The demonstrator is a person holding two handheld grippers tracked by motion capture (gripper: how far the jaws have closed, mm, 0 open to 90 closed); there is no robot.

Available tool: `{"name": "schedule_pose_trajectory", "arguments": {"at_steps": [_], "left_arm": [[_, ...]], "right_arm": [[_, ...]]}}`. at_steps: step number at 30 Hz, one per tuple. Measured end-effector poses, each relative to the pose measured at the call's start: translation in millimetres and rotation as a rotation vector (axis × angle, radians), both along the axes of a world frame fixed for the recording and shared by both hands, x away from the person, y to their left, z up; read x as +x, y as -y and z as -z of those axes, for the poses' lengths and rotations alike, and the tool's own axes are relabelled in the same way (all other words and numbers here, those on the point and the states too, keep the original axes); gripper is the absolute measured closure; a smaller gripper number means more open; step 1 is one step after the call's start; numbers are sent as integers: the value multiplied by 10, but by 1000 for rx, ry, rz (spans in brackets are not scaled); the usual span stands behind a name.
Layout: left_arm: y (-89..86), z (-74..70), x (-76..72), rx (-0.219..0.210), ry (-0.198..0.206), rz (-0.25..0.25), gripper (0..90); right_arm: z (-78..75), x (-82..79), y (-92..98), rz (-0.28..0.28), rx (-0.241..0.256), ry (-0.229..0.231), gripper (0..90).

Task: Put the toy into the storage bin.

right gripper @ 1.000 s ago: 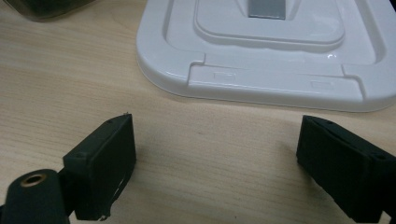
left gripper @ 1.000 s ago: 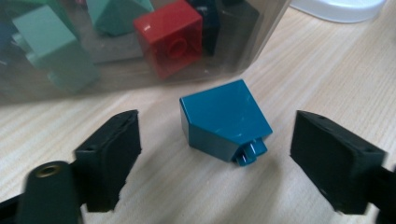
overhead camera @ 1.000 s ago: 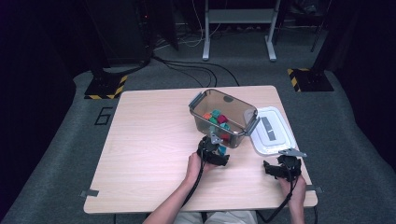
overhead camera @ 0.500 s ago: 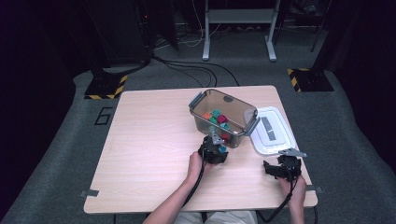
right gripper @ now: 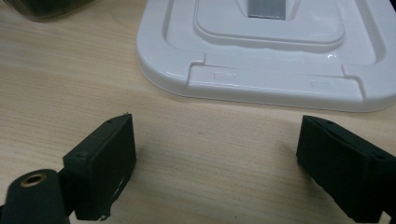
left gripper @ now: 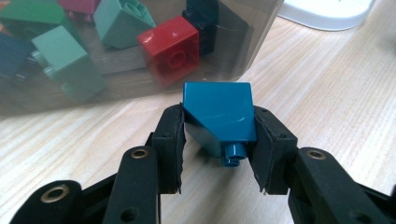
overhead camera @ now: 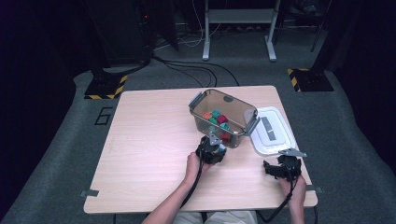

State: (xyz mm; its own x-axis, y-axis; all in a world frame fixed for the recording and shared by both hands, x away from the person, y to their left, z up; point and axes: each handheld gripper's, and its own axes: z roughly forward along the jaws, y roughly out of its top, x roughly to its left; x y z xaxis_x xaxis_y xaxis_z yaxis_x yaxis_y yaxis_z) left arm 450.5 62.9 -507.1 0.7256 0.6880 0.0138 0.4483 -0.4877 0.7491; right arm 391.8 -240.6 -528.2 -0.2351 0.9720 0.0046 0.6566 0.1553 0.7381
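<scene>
Grey carpet is surrounding the wooden bench (overhead camera: pixel 154 140), and a painted "6" (overhead camera: pixel 103 115) is showing at centre left on the floor. One left gripper (left gripper: pixel 217 140) is clamping its fingers on one teal brick (left gripper: pixel 219 116), just before the clear bin (overhead camera: pixel 223 118) at frame centre; bricks inside are overlapping, uncountable. One right gripper (right gripper: pixel 215 158) is keeping fingers apart before the white lid (right gripper: pixel 266 51), cut off above.

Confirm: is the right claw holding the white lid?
No, the right claw is open and empty over bare table, with the white lid lying just ahead of it, untouched.
</scene>
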Motion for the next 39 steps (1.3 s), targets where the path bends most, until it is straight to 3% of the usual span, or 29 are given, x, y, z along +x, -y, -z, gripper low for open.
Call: {"name": "schedule_pose_trajectory", "arguments": {"at_steps": [20, 39], "left_arm": [[-450, -245, -85, -13, 47, -54, 586], [-772, -693, -60, -12, 122, -115, 586]], "right_arm": [[0, 0, -1, 0, 1, 0, 113], [0, 0, -1, 0, 0, 0, 113]]}}
